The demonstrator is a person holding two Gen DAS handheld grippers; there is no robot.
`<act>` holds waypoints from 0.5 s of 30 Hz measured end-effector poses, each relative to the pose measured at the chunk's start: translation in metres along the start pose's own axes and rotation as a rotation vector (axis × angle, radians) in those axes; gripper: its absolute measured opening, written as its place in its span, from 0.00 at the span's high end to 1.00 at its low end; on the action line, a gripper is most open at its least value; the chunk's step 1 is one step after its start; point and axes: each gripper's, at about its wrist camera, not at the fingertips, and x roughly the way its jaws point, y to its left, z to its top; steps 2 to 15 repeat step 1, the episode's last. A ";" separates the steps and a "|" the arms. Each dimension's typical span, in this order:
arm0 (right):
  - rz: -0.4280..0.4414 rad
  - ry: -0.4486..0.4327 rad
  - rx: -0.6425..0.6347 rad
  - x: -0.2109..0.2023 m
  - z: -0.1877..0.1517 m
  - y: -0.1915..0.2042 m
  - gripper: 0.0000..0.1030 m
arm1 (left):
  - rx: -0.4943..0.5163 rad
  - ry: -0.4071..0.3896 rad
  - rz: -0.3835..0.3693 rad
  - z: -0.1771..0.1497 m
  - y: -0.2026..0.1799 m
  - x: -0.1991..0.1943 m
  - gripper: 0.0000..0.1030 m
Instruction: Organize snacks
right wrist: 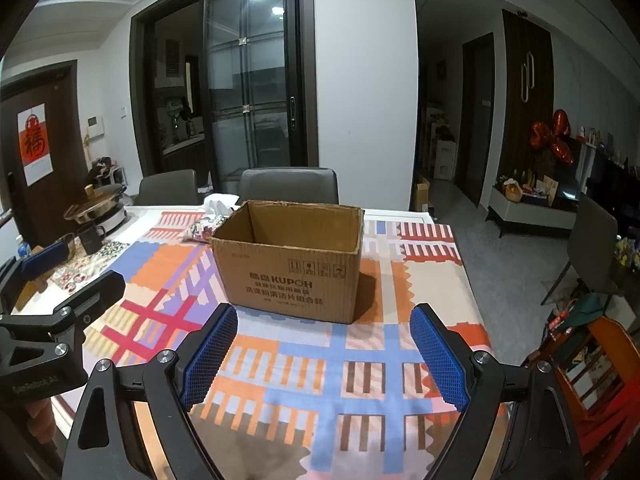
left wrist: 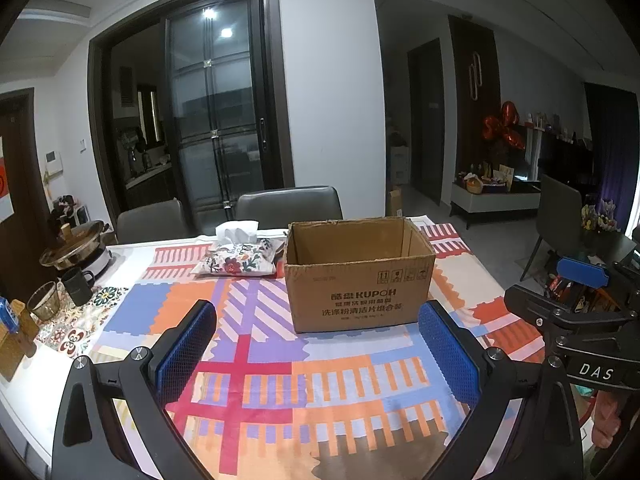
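Note:
An open brown cardboard box (left wrist: 360,276) stands on the colourful patterned tablecloth (left wrist: 256,364); what I see of its inside is bare. It also shows in the right wrist view (right wrist: 290,264). My left gripper (left wrist: 318,348) is open and empty, hovering over the cloth just in front of the box. My right gripper (right wrist: 324,350) is open and empty, also in front of the box. The right gripper also shows at the right edge of the left wrist view (left wrist: 576,304). Snack packets (right wrist: 580,356) lie in an orange rack off the table's right side.
A floral tissue pouch (left wrist: 236,260) lies left of the box. A black mug (left wrist: 78,286), a glass bowl (left wrist: 44,300) and an electric pot (left wrist: 78,248) stand at the table's left. Two grey chairs (left wrist: 288,202) stand behind the table.

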 end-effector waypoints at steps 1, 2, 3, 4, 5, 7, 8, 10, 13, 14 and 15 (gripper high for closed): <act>-0.002 0.001 0.001 0.000 0.000 0.000 0.14 | 0.000 0.005 -0.003 -0.001 0.000 0.001 0.00; -0.002 0.001 0.001 0.000 0.000 0.000 0.14 | 0.000 0.005 -0.003 -0.001 0.000 0.001 0.00; -0.002 0.001 0.001 0.000 0.000 0.000 0.14 | 0.000 0.005 -0.003 -0.001 0.000 0.001 0.00; -0.002 0.001 0.001 0.000 0.000 0.000 0.14 | 0.000 0.005 -0.003 -0.001 0.000 0.001 0.00; -0.002 0.001 0.001 0.000 0.000 0.000 0.14 | 0.000 0.005 -0.003 -0.001 0.000 0.001 0.00; -0.002 0.001 0.001 0.000 0.000 0.000 0.14 | 0.000 0.005 -0.003 -0.001 0.000 0.001 0.00; -0.002 0.001 0.001 0.000 0.000 0.000 0.14 | 0.000 0.005 -0.003 -0.001 0.000 0.001 0.00; -0.002 0.001 0.001 0.000 0.000 0.000 0.14 | 0.000 0.005 -0.003 -0.001 0.000 0.001 0.00; -0.002 0.001 0.001 0.000 0.000 0.000 0.14 | 0.000 0.005 -0.003 -0.001 0.000 0.001 0.00; -0.002 0.001 0.001 0.000 0.000 0.000 0.14 | 0.000 0.005 -0.003 -0.001 0.000 0.001 0.00; -0.002 0.001 0.001 0.000 0.000 0.000 0.14 | 0.000 0.005 -0.003 -0.001 0.000 0.001 0.00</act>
